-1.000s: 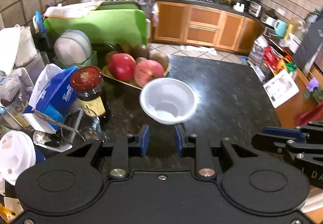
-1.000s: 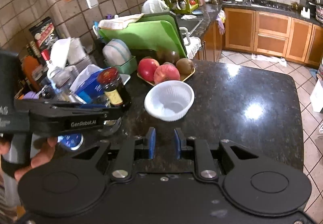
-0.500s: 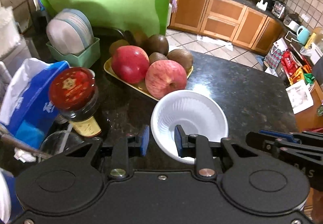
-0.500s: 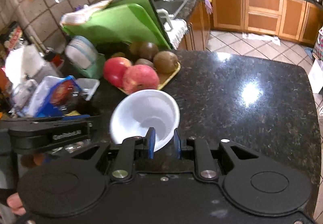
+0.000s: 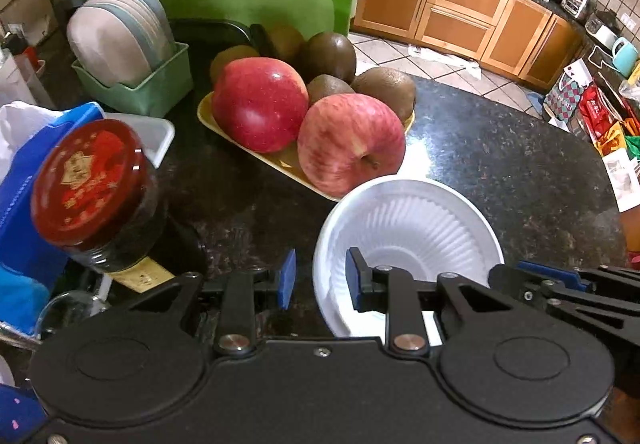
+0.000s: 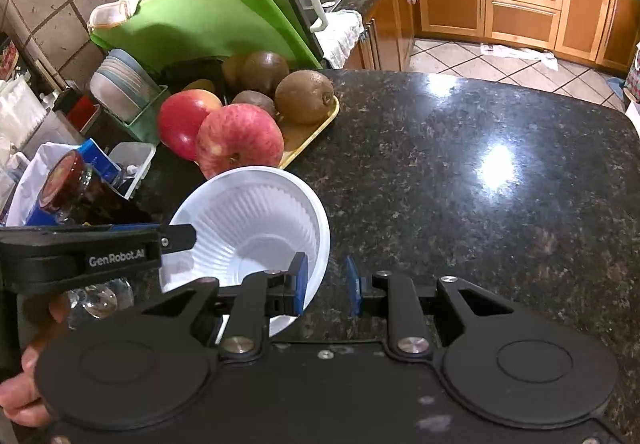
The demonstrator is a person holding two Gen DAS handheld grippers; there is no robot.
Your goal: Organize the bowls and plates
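Left claw (image 5: 320,278), right claw (image 6: 326,286) spread, each straddling white bowl (image 5: 404,240) rim; right view shows hand (image 6: 22,400).

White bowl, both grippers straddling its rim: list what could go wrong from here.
1. The white bowl looks thin; left gripper and right gripper pinching opposite rims could buckle it.
2. The front apple sits against the bowl; lifting may nudge it.
3. The red-lidded jar stands close and could be knocked.

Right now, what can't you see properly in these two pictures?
- White bowl: near rim hidden by the gripper body, both views.
- Glass jar label: mostly out of sight under its red lid, left wrist view.
- Stacked plates: count unclear, rack wall covers them, right wrist view.
- Stove pans: too small.
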